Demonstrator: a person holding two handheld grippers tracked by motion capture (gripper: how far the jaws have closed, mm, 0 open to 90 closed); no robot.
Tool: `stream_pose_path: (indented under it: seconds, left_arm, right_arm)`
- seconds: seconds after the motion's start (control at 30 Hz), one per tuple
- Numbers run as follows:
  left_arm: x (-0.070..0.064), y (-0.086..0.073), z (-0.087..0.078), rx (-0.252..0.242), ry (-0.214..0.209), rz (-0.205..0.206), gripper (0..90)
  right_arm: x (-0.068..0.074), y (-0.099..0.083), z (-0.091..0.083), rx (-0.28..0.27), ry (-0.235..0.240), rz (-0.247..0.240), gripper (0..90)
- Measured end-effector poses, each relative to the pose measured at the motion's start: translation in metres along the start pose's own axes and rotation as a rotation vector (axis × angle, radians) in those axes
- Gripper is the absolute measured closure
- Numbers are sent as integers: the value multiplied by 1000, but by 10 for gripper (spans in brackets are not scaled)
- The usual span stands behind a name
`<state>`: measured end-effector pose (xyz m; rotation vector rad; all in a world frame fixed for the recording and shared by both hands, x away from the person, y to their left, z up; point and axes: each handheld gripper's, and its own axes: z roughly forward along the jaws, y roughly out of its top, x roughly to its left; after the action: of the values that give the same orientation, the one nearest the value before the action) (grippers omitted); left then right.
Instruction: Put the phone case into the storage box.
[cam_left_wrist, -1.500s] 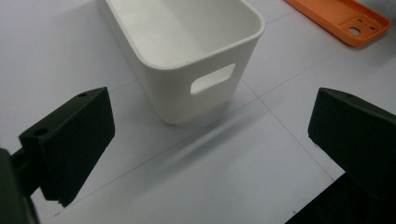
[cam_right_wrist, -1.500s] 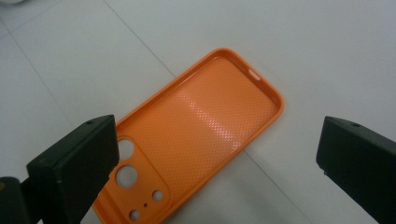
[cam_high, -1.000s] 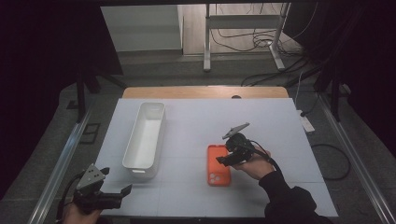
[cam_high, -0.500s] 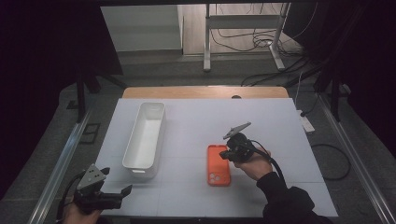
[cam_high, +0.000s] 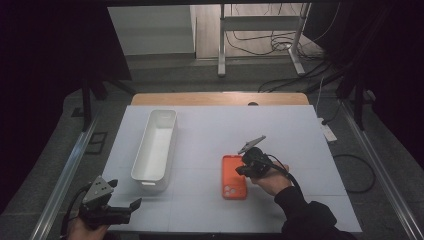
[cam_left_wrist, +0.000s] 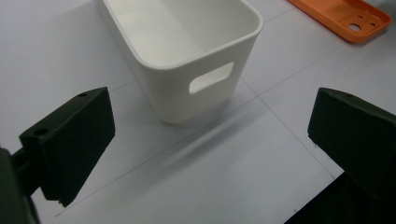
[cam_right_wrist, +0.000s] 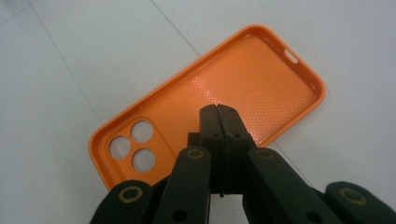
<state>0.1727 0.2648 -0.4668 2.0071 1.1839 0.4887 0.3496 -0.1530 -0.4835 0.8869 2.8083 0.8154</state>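
An orange phone case (cam_high: 233, 179) lies open side up on the white table (cam_high: 210, 135), right of centre, its camera holes toward the near edge. My right gripper (cam_high: 240, 170) is shut, jaws pressed together, tips hovering over the case's inner face (cam_right_wrist: 261, 70); nothing shows between them (cam_right_wrist: 218, 112). A white oblong bin (cam_high: 150, 150) stands empty at left of centre. My left gripper (cam_high: 131, 207) is open near the table's front left corner. In its own view (cam_left_wrist: 212, 112) it faces the bin's handle end (cam_left_wrist: 201, 60), with the case (cam_left_wrist: 345, 14) beyond.
The table's back edge is a wooden strip (cam_high: 220, 98). Metal rails run along both sides (cam_high: 65, 175). Cables and a stand's legs (cam_high: 260, 45) lie on the floor behind the table.
The right gripper has edged slightly toward the near side over the case. The left gripper has barely moved.
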Motion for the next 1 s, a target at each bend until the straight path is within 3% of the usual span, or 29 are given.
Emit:
stream_pose_path:
  seconds: [0.5, 1.0]
  left_arm:
    - [0, 0, 0, 0, -1, 2, 15]
    - [0, 0, 0, 2, -1, 3, 16]
  right_arm:
    - [9, -13, 10, 63, 13, -4, 891]
    - [5, -21, 5, 72, 26, 24, 891]
